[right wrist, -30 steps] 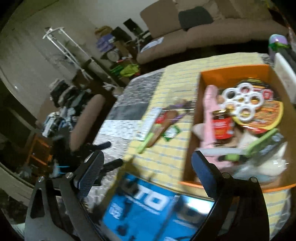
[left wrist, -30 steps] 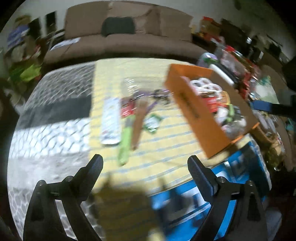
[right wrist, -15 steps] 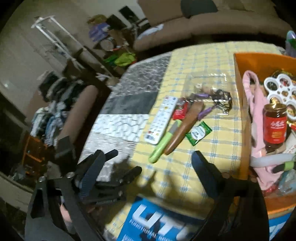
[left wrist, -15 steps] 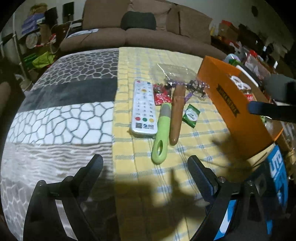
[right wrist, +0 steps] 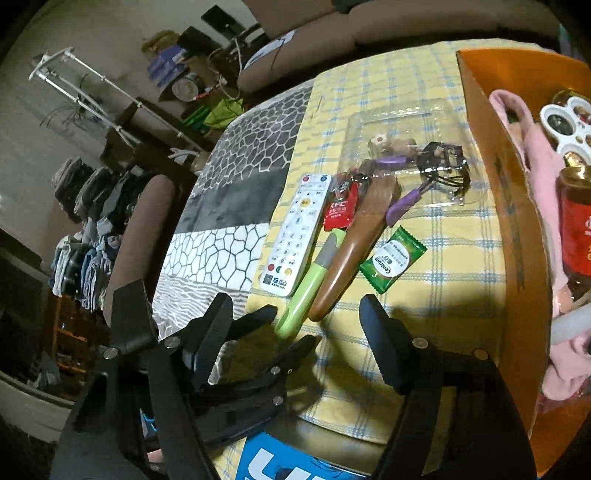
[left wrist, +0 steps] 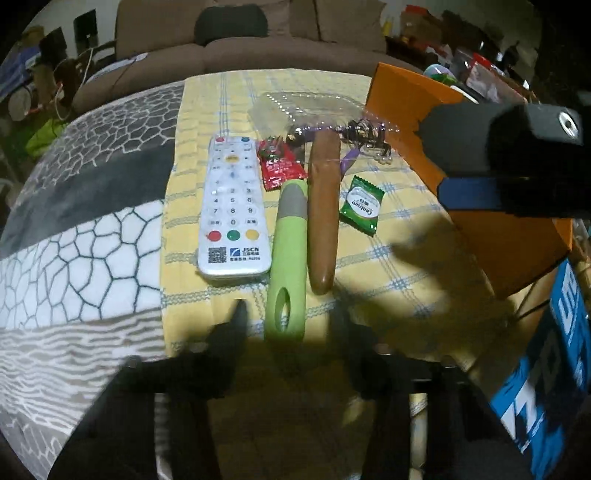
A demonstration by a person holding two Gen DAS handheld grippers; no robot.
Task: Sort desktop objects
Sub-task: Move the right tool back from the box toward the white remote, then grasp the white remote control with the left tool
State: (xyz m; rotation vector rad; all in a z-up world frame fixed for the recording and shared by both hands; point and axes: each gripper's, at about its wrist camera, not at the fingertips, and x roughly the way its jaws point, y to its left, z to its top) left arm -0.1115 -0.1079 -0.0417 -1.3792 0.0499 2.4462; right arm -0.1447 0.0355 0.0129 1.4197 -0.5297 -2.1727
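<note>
Dim room, light pooling on the table's yellow checked cloth [left wrist: 388,266] and grey patterned blanket [left wrist: 81,236]. Brown sofa [left wrist: 258,44] with dark cushion [left wrist: 231,20] behind. White drying rack [right wrist: 85,85], stacked clothes [right wrist: 85,221] and clutter along the wall.

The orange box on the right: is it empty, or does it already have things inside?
Not empty. The right wrist view shows the orange box holding a pink cloth, a red-labelled jar and a white round tray.

Left tool [left wrist: 291,325] angled down, jaws closing, right tool [right wrist: 295,314] closing too
</note>
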